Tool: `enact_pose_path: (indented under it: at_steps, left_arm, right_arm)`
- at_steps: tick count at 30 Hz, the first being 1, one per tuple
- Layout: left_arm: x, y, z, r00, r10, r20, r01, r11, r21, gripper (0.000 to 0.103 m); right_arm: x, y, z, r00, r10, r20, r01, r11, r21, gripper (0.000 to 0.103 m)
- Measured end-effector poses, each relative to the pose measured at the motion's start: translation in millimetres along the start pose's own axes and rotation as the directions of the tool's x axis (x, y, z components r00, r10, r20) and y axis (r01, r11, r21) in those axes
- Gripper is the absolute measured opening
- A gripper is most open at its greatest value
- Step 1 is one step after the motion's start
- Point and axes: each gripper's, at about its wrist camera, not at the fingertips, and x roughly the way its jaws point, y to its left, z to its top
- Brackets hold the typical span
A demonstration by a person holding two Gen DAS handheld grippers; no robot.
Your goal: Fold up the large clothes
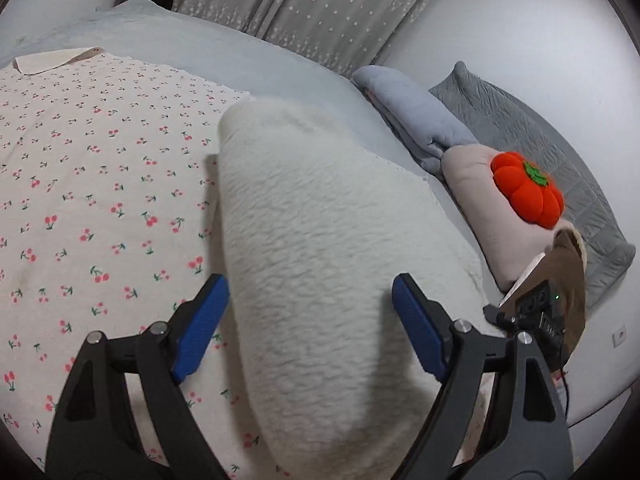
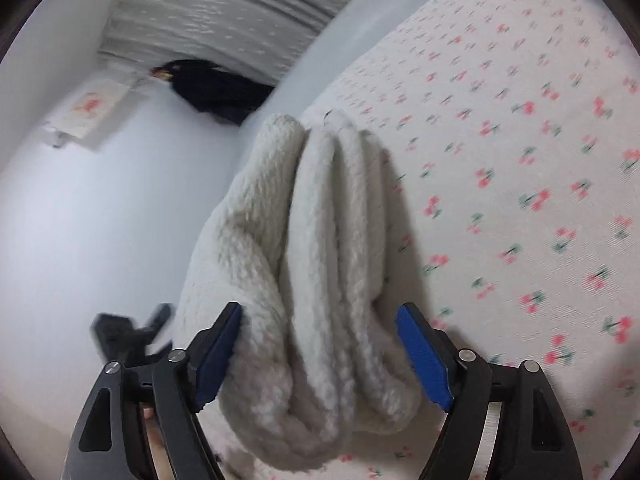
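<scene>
A thick white fleece garment [image 1: 320,240] lies folded into a long bundle on a cherry-print sheet [image 1: 100,184]. My left gripper [image 1: 308,316] hovers over its near end, blue pads spread wide on either side; no pad visibly presses the fleece. In the right wrist view the same bundle [image 2: 320,260] shows several stacked folds running away from me. My right gripper [image 2: 320,352] straddles its end with the jaws wide; the left pad [image 2: 218,356] brushes the pile and the right pad [image 2: 424,356] stands apart. The other gripper [image 2: 128,332] shows blurred at the left.
A pale blue bedspread [image 1: 240,48] lies under the sheet. Folded blue-grey cloth [image 1: 416,120], a beige cushion [image 1: 476,208], an orange pumpkin plush [image 1: 528,188] and a grey pillow [image 1: 560,168] line the white wall. Grey starred curtains [image 1: 320,4] hang behind. Dark clothing [image 2: 216,88] hangs by the curtain.
</scene>
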Motion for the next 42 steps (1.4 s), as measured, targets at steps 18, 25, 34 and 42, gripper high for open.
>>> enact_pose_path:
  at_steps: [18, 25, 34, 42]
  left_arm:
    - [-55, -61, -52, 0.968, 0.24, 0.076, -0.251, 0.946, 0.203, 0.096]
    - [-85, -74, -81, 0.94, 0.332, 0.081, -0.342, 0.924, 0.172, 0.102]
    - [-106, -76, -114, 0.881, 0.474, 0.004, -0.472, 0.877, 0.091, 0.102]
    - [-102, -92, -134, 0.83, 0.558, 0.007, -0.551, 0.817, 0.17, 0.102]
  right_arm:
    - [-64, 101, -52, 0.936, -0.285, 0.205, 0.343, 0.867, -0.363, 0.081]
    - [-76, 137, -98, 0.9, -0.345, 0.268, 0.429, 0.814, -0.392, 0.084]
    - [-94, 155, -153, 0.846, -0.413, 0.336, 0.52, 0.778, -0.353, 0.092]
    - [-84, 154, -179, 0.784, -0.514, 0.349, 0.618, 0.702, -0.353, 0.098]
